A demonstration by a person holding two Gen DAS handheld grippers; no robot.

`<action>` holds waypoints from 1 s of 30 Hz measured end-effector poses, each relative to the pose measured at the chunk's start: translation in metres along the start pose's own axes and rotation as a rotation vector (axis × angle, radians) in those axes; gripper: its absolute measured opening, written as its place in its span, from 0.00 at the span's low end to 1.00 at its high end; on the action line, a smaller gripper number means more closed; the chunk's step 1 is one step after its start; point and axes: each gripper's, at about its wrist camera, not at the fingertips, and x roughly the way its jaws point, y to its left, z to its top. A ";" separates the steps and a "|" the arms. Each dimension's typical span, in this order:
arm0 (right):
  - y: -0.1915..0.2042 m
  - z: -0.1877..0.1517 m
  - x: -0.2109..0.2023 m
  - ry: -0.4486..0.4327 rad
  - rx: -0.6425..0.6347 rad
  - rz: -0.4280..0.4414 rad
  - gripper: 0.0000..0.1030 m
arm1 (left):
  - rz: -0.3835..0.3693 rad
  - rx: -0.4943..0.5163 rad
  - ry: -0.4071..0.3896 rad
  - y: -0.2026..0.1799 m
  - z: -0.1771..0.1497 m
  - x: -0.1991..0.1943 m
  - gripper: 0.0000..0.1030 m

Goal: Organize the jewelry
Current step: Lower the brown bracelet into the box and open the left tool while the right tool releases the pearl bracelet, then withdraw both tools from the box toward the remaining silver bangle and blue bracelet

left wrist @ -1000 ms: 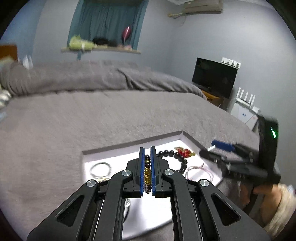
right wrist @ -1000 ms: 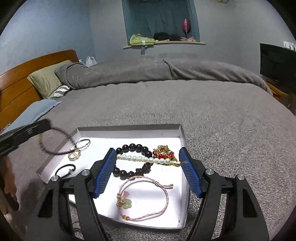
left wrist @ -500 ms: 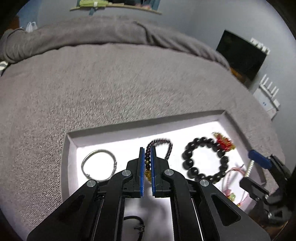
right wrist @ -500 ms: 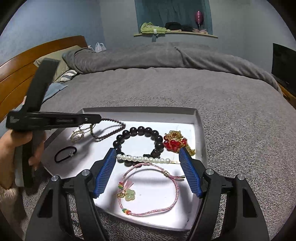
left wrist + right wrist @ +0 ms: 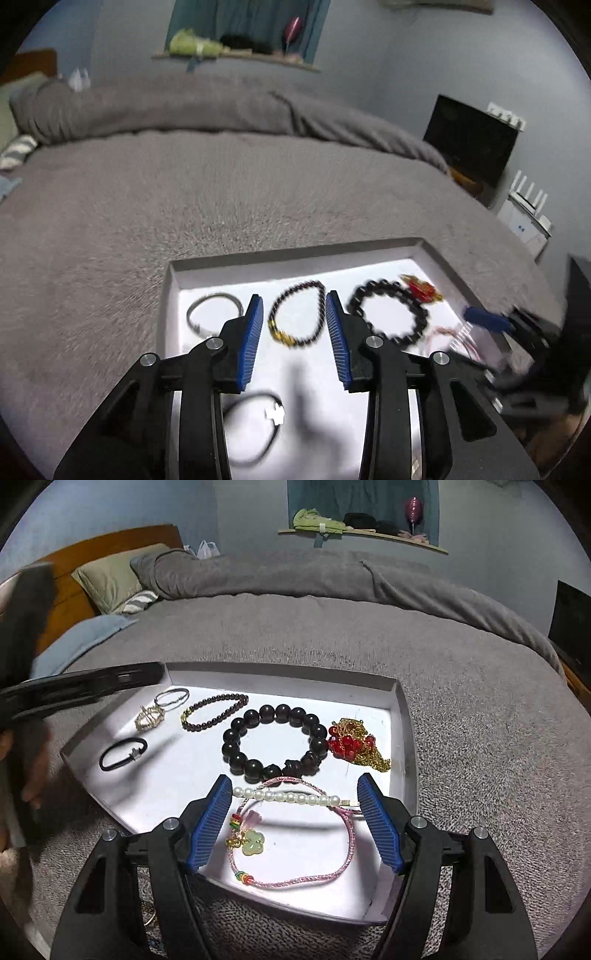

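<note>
A white tray lies on the grey bed. My left gripper hovers over its left part with its jaws opening. The dark red bead bracelet lies flat on the tray floor beyond the parted pads, touching neither. My right gripper is shut on a pearl hair clip, held lengthwise from pad to pad above the tray's near side. Under the clip lies a pink cord bracelet with a green charm. The dark red bracelet also shows in the right wrist view, next to the left gripper's arm.
Also in the tray: a black bead bracelet, a red and gold piece, a black hair tie, a silver bangle and a gold wire pendant. Grey bedding surrounds the tray; pillows and a wooden headboard lie far left.
The left gripper's jaws have parted and the dark red bracelet, held before, now lies on the tray. The right gripper has sunk a little toward the tray with the pearl clip.
</note>
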 end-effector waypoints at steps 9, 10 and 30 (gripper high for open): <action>0.005 0.002 0.010 0.083 -0.032 -0.033 0.68 | -0.018 0.081 0.018 -0.021 -0.019 -0.011 0.37; 0.005 0.002 0.010 0.085 -0.031 -0.034 0.68 | -0.009 0.092 0.016 -0.022 -0.020 -0.012 0.37; 0.005 -0.004 -0.002 -0.008 -0.007 -0.010 0.82 | -0.008 0.088 0.009 -0.018 -0.025 -0.013 0.45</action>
